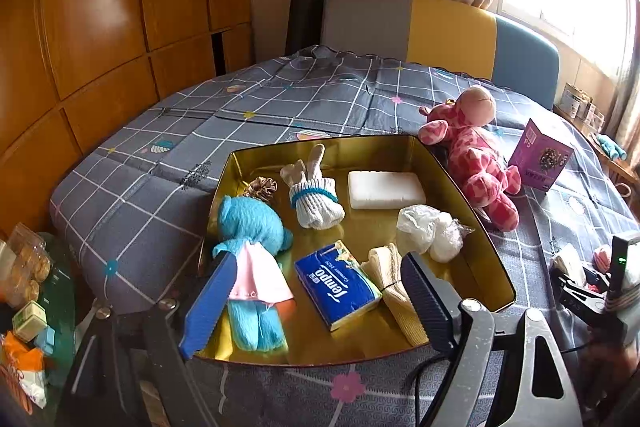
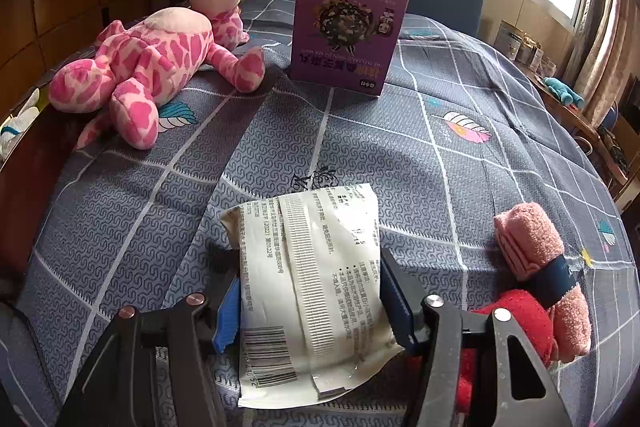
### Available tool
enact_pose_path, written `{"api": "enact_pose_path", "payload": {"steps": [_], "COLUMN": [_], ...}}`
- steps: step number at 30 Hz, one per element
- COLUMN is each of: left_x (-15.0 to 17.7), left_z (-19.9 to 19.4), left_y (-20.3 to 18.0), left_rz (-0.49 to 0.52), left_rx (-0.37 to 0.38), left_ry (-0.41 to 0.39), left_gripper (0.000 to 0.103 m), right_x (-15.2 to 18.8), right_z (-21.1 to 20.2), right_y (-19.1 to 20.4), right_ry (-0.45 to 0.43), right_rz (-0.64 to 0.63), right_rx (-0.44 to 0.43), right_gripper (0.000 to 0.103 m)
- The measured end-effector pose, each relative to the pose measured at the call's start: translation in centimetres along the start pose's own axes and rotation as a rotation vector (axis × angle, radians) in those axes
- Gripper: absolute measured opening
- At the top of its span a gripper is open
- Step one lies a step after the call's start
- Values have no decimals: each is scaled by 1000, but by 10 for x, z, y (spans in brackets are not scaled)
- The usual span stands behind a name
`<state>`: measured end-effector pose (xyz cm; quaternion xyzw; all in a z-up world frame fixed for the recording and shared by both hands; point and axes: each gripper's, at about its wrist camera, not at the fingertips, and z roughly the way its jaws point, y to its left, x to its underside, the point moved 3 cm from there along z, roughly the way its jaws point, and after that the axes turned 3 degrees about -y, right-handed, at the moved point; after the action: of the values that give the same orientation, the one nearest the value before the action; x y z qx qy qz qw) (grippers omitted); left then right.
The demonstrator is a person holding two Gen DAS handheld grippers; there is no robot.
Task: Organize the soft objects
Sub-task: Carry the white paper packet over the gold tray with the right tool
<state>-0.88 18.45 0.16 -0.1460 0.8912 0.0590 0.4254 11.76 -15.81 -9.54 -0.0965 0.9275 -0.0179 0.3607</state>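
Left gripper [image 1: 320,291] wide open, empty, over gold tray [image 1: 460,179]; "Tempo" tissue pack [image 1: 338,285] inside. Right gripper [image 2: 310,291] clamped on white packet [image 2: 316,291], barcode visible.

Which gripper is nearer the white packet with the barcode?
Right. The right gripper has the white packet between its fingers. The left gripper hangs open over the gold tray, away from the packet.

Both wrist views look steeply down, close over the bed; they share the pink giraffe [image 1: 476,163] [image 2: 148,67].
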Motion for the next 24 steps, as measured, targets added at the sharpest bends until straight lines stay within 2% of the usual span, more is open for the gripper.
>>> {"api": "enact_pose_path", "payload": {"steps": [17,24], "left_x": [10,14], "left_z": [-4,-1], "left_y": [-4,-1], "left_rz": [-6,-11], "left_rx": [41,48], "left_ry": [8,16], "left_gripper": [86,86], "right_x": [3,1], "right_z": [0,0], "right_y": [4,2], "right_ry": [0,29], "right_rz": [-29,15], "right_rx": [47,55], "right_gripper": [59,58]}}
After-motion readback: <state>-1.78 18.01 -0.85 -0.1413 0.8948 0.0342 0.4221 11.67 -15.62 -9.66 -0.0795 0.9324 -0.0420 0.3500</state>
